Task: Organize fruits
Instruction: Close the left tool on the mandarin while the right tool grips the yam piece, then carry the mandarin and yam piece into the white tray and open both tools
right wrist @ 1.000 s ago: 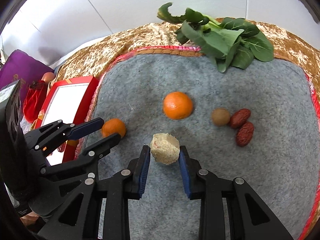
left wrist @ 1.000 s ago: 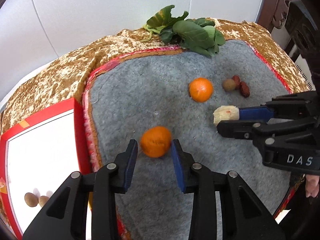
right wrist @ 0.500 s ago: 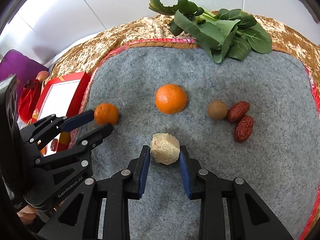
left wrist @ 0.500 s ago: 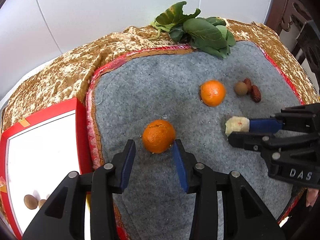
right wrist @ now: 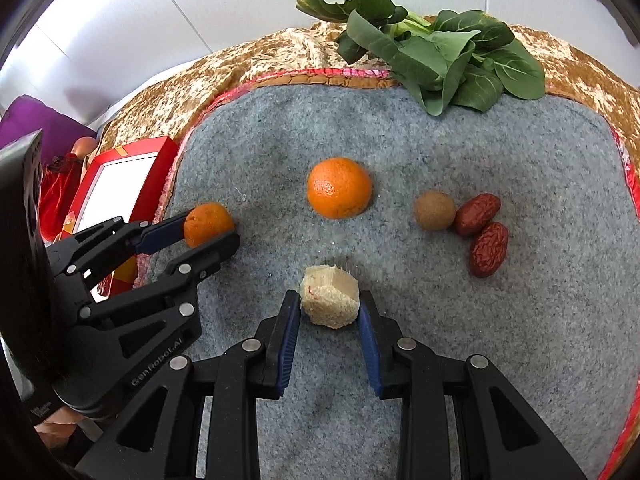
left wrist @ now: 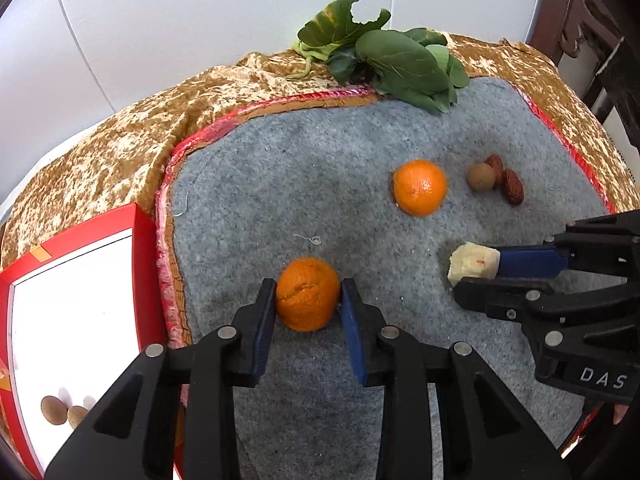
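My left gripper is shut on a small orange, also seen in the right wrist view, low over the grey felt mat. My right gripper is shut on a pale crumbly chunk, which also shows in the left wrist view. A second orange lies mid-mat. A brown round fruit and two red dates lie to its right.
A red tray with a white floor stands left of the mat and holds two brown round fruits. Leafy greens lie at the mat's far edge on a gold cloth. Dark furniture stands at the right.
My left gripper has closed its fingers onto the small orange. Both grippers have drawn back slightly from the far edge; the right still grips the pale chunk.
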A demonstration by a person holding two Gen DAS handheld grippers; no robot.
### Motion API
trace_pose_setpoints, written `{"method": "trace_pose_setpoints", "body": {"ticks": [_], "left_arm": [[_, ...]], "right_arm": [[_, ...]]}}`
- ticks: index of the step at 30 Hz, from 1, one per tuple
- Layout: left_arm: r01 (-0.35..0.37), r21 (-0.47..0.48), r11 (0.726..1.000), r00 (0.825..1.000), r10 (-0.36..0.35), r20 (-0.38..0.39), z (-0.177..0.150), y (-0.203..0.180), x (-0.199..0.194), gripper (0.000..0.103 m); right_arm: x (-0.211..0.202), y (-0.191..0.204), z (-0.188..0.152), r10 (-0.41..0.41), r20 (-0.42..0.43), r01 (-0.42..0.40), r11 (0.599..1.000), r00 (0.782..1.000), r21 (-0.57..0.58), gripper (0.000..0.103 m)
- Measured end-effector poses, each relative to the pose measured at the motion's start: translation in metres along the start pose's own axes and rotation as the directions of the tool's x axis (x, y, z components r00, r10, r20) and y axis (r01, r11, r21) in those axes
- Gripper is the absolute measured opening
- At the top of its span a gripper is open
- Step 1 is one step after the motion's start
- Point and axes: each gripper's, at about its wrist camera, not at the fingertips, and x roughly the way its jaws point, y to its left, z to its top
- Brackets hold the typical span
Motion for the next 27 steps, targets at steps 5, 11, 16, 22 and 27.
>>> {"method": "trace_pose_setpoints", "body": {"ticks": [5, 11, 16, 22, 27], "left_arm": [[0.016, -0.022, 1.000, 1.000, -0.016, 0.025, -0.002, 0.005, -0.008, 0.029], [0.003, -0.033, 0.999, 0.998, -0.001, 0.065, -0.005, 0.014, -0.028, 0.029], [-0.012, -0.082, 0.997, 0.993, 0.021, 0.112, -0.012, 0.034, -0.054, 0.029], [-0.067, -0.181, 0.981, 0.989, 0.090, 0.119, -0.029, 0.071, -0.081, 0.029], [-0.123, -0.259, 0.958, 0.988, 0.144, 0.063, -0.050, 0.107, -0.087, 0.029]], "right_arm": [[-0.002, 0.003, 0.000, -0.002, 0.015, 0.003, 1.000, 1.000, -0.002, 0.029], [-0.004, 0.011, 0.000, 0.007, 0.030, -0.007, 1.000, 1.000, -0.014, 0.029], [-0.006, 0.030, 0.003, 0.063, 0.051, -0.061, 0.997, 0.997, -0.043, 0.029], [-0.004, 0.061, 0.005, 0.113, 0.078, -0.106, 0.990, 0.990, -0.095, 0.029], [-0.006, 0.092, 0.004, 0.202, 0.127, -0.184, 0.973, 0.971, -0.141, 0.029]]}}
